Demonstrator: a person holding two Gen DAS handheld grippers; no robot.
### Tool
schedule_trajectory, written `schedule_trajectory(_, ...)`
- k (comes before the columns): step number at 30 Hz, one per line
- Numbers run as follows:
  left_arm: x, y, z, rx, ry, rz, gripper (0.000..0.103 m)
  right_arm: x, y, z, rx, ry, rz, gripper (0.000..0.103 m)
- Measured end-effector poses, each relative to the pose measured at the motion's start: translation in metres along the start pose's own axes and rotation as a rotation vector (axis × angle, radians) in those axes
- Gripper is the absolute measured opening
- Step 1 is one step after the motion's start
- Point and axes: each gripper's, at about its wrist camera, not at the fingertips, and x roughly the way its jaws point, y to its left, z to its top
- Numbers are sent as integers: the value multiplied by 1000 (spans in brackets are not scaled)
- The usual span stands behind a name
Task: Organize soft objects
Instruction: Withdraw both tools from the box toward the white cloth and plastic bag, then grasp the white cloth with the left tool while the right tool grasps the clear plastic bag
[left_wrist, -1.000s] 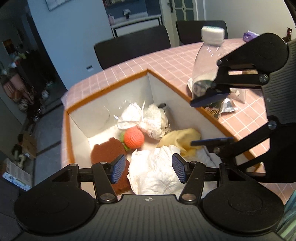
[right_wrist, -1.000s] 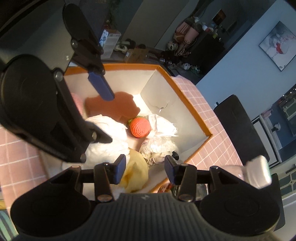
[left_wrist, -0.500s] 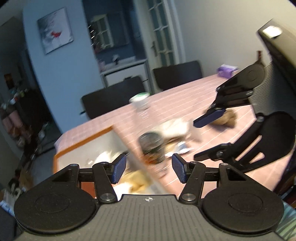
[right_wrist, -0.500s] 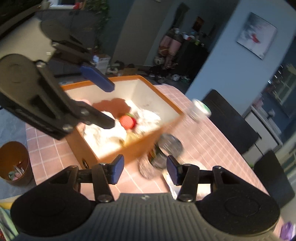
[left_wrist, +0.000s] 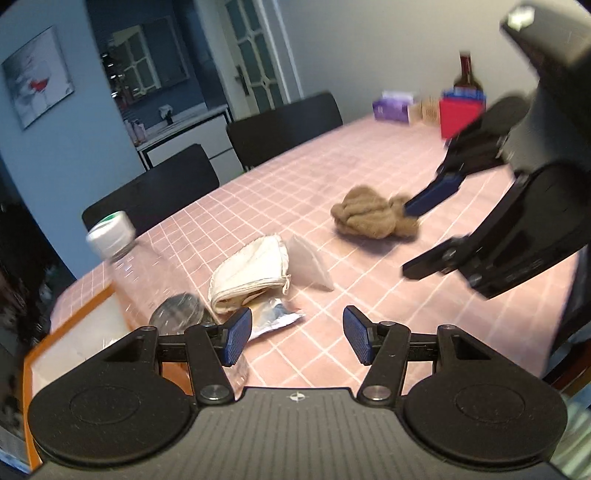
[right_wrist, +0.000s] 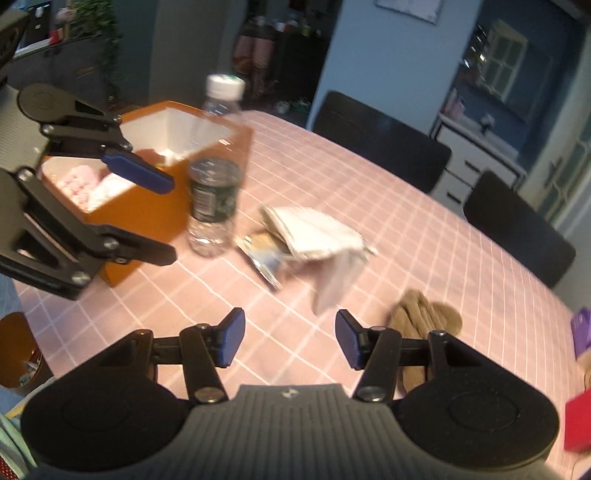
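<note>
Covering the table, pink checked cloth (right_wrist: 332, 184), dark chairs (left_wrist: 284, 125) behind, left tongs (left_wrist: 297, 338) spread, right tongs (right_wrist: 290, 338) opening, both empty.

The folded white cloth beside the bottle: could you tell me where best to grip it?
Probably grip the folded white cloth across its stacked open edges, coming from above on the side away from the bottle; the layers lie flat and pinch together there.

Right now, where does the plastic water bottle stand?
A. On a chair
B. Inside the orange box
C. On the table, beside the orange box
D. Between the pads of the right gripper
C: the bottle stands upright on the pink tablecloth, just beside the outer wall of the orange box.
</note>
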Motion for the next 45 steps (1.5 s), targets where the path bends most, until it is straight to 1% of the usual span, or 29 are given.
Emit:
schedule_trajectory(3,35,-8,14,75,45,22,68,14,-17,-5,18,22,-30,56)
schedule_trajectory(4,43,-11,16,92,55,26,68,17,-24,-8,31,30,-33,58)
schedule_trajectory(7,71,-16,24,127,86,43,69,35,-47,-13,83,59,-42,59)
schedule_trajectory(11,108,-19,34,161,145,82,69,56,-74,-19,160,90,-31,59)
schedule_trajectory(14,133,-23,39,205,192,113,72,66,-87,-18,207,86,0,59)
schedule_trajectory(16,149,-24,39,232,227,137,72,70,-85,-14,189,60,18,58)
schedule_trajectory(18,164,-21,40,236,254,151,72,73,-81,-8,157,35,38,57)
schedule_trajectory(21,177,-17,40,226,275,155,71,81,-76,-3,126,33,59,57)
schedule_trajectory(22,180,-16,40,223,281,159,69,84,-76,-2,116,35,60,57)
schedule_trajectory(23,183,-15,40,220,286,164,61,86,-76,-1,109,37,62,57)
schedule_trajectory(24,184,-13,39,214,288,167,57,89,-76,-1,106,39,64,57)
schedule_trajectory(26,185,-10,39,186,286,154,40,93,-80,-1,110,38,72,57)
schedule_trajectory(27,184,-8,39,162,283,155,37,94,-80,-1,114,35,77,57)
schedule_trajectory(28,183,-7,40,143,280,153,30,96,-82,0,116,31,83,57)
schedule_trajectory(29,181,-6,41,132,275,148,20,98,-83,0,117,25,89,57)
schedule_trajectory(30,179,-5,42,124,268,149,16,100,-84,1,115,21,96,57)
schedule_trajectory(35,164,-7,51,127,227,188,12,119,-77,8,100,19,135,58)
schedule_trajectory(37,159,-7,55,131,226,196,11,128,-74,11,83,6,143,63)
schedule_trajectory(39,156,-3,55,111,238,191,11,138,-75,13,99,-2,157,66)
schedule_trajectory(42,151,0,54,98,235,178,11,151,-75,12,99,-23,168,65)
schedule_trajectory(44,149,1,52,94,232,175,11,158,-74,13,112,-13,175,62)
schedule_trajectory(45,148,1,52,90,231,175,11,162,-74,13,123,-5,179,58)
